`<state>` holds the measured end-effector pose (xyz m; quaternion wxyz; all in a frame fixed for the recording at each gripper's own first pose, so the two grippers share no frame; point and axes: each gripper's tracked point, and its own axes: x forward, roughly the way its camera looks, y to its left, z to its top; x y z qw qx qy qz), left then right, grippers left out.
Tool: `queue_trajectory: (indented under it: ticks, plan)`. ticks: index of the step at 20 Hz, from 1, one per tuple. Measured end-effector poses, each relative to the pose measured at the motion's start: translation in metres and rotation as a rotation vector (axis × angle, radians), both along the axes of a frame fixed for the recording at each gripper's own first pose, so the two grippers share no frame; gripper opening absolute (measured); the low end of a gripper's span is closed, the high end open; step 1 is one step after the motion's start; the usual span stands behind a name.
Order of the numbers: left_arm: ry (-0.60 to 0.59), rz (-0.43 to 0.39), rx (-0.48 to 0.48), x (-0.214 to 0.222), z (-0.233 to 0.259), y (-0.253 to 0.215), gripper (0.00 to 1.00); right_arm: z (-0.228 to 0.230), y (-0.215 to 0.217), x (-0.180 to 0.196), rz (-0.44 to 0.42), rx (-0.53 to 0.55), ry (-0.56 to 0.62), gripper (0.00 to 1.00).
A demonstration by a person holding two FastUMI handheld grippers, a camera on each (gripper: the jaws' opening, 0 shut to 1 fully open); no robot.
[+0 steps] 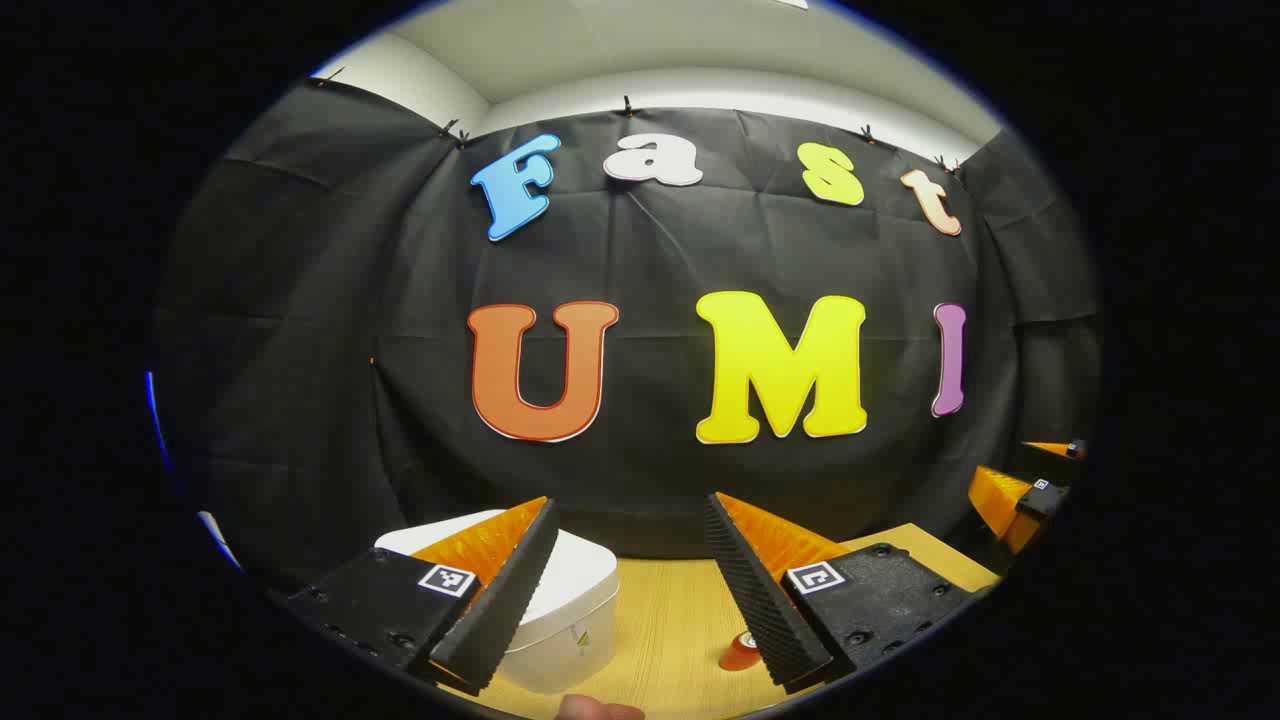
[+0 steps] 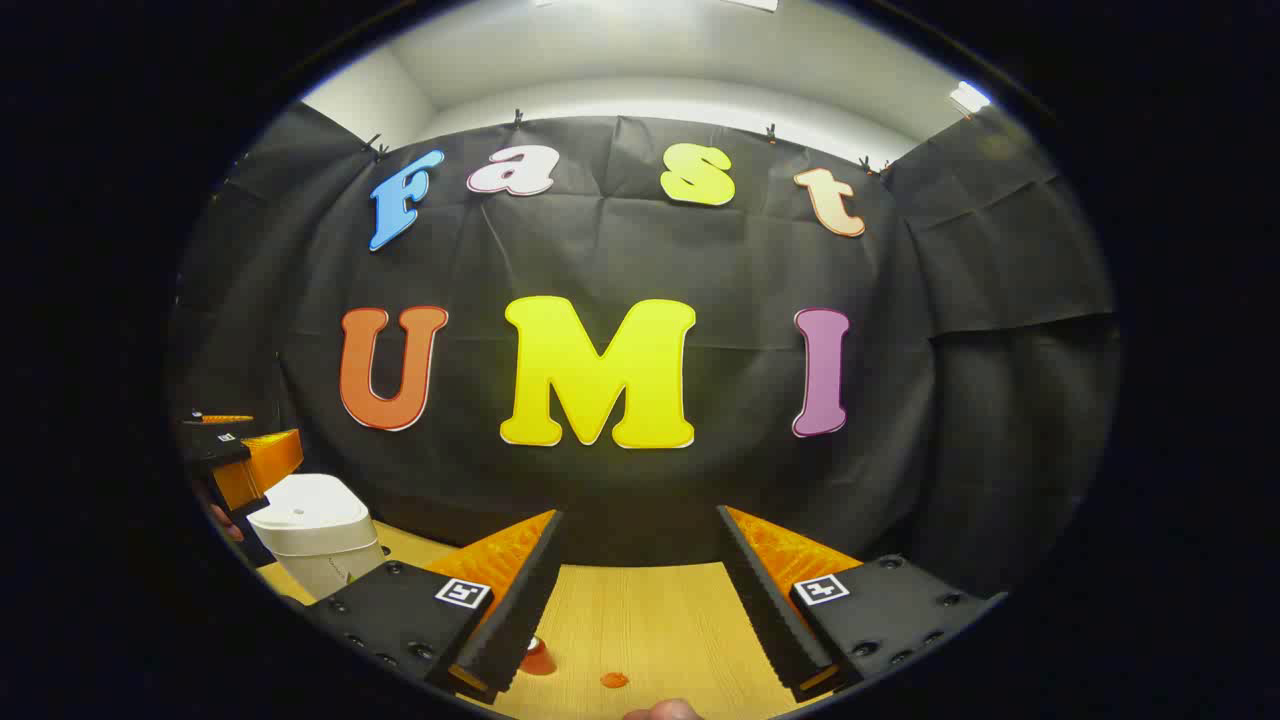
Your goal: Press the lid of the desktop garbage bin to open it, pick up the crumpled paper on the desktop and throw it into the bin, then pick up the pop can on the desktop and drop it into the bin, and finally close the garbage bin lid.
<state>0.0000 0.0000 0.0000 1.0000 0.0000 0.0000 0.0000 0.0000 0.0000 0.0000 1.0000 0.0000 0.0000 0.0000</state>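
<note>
Now both tools hang spread wide and empty: left tool [image 1: 630,590] above the table [image 1: 670,620] beside the lidded white bin [image 1: 570,600], right tool [image 2: 640,600] near the can [image 2: 537,655].

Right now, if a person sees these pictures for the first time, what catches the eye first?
The white bin with its lid down stands on the wooden table, just behind the left claw, whose fingers are spread apart. In the right gripper view the open right claw hangs over the table, with a small orange-red object by its left finger.
</note>
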Motion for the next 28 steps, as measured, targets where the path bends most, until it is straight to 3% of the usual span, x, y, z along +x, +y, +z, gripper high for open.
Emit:
queue_trajectory:
  ticks: [28]
  plan:
    - [-0.026, 0.023, 0.027, 0.01, 0.013, -0.004, 0.97, 0.013, -0.002, 0.013, 0.012, 0.037, -0.029, 0.93]
